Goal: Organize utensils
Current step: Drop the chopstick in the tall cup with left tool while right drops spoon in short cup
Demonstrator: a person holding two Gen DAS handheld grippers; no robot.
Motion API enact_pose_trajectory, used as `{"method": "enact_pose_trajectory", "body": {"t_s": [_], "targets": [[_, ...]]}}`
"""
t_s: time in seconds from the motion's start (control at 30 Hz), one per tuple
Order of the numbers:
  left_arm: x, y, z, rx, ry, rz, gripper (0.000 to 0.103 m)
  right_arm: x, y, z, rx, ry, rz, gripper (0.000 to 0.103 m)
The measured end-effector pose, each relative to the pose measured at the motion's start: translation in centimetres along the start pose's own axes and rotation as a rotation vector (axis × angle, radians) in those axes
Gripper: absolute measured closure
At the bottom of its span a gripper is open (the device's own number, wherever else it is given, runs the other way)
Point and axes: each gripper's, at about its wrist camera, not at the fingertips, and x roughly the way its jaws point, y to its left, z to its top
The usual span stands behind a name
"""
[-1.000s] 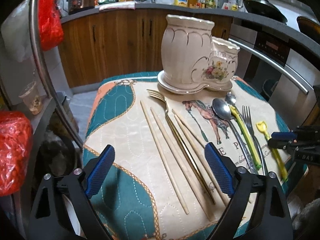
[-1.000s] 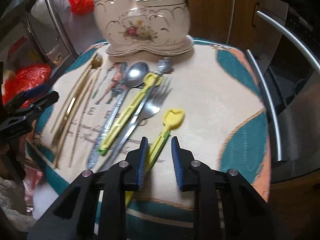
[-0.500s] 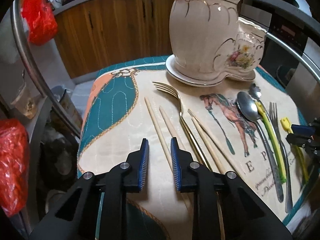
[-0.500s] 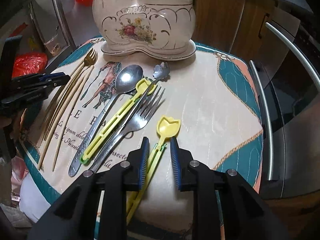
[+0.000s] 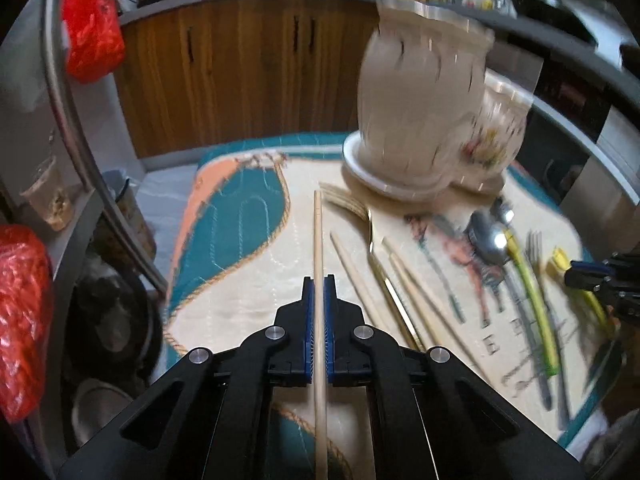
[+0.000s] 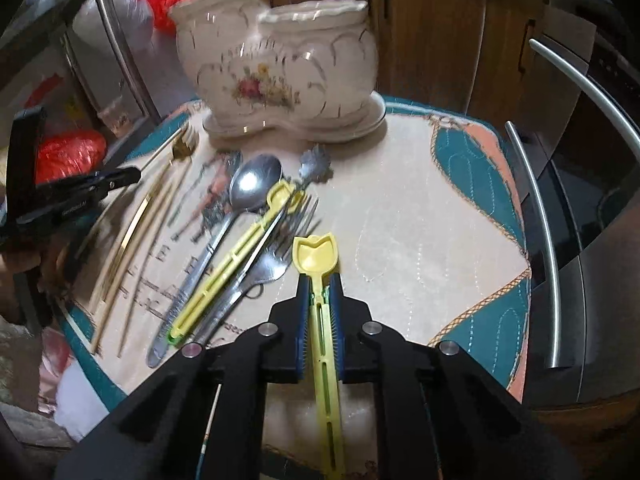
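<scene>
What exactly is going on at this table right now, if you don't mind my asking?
A person is sorting utensils with a handheld gripper in each hand. The left gripper is shut on a wooden chopstick, and the right gripper is shut on a yellow spoon. The other chopsticks, a gold fork, a metal spoon and a steel fork lie on the quilted cloth. No utensil shows above the rim of the ceramic holder behind them.
</scene>
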Motion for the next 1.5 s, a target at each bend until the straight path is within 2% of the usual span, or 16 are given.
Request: {"method": "enact_pose_trajectory", "body": {"t_s": [0.13,0.2,0.27,0.33,0.43,0.5,0.63,0.73,0.9,1.0,1.13,1.23,1.5], "targets": [[-3.2,1.5,1.3,-0.079,-0.132,-0.082,0.098,-2.2,-0.6,1.2,0.027,-0.103,0.027,0.093],[-5.1,1.8,2.7,-0.094,-0.225,-0.119,0.098,-3.2,-0.7,2.5,0.028,-0.165,0.031,0.093],[-6.5,1.2,4.4,-0.076,-0.300,-0.128,0.098,-4.5,-0.8,4.4,0.034,-0.239,0.049,0.093],[-7.9,0.3,6.9,-0.057,-0.370,-0.170,0.098,-5.6,-0.8,6.3,0.041,-0.307,0.070,0.093],[-8.5,-1.7,10.5,-0.012,-0.441,-0.246,0.098,-6.5,-0.7,9.3,0.047,-0.400,0.098,0.093],[-8.2,-3.0,12.6,0.017,-0.477,-0.255,0.098,-6.6,-0.9,11.1,0.058,-0.439,0.130,0.093],[-6.1,-4.4,16.4,-0.001,-0.483,-0.305,0.098,-5.0,-1.0,14.8,0.073,-0.520,0.150,0.093],[-4.9,-4.9,17.8,0.003,-0.501,-0.321,0.098,-3.4,-1.5,16.3,0.096,-0.572,0.161,0.093],[-2.3,-5.4,19.5,0.008,-0.546,-0.290,0.098,-0.5,-2.3,17.9,0.158,-0.600,0.169,0.093],[-1.0,-5.0,19.6,-0.014,-0.559,-0.278,0.098,0.5,-2.5,18.1,0.171,-0.622,0.163,0.093],[-0.3,-5.4,19.1,0.013,-0.605,-0.208,0.098,1.3,-2.2,18.0,0.165,-0.642,0.140,0.093],[0.2,-5.4,18.9,0.020,-0.616,-0.197,0.098,1.9,-1.8,17.9,0.148,-0.648,0.113,0.093],[0.3,-4.8,17.5,0.064,-0.592,-0.180,0.098,2.2,-1.0,17.2,0.094,-0.643,0.063,0.093]]}}
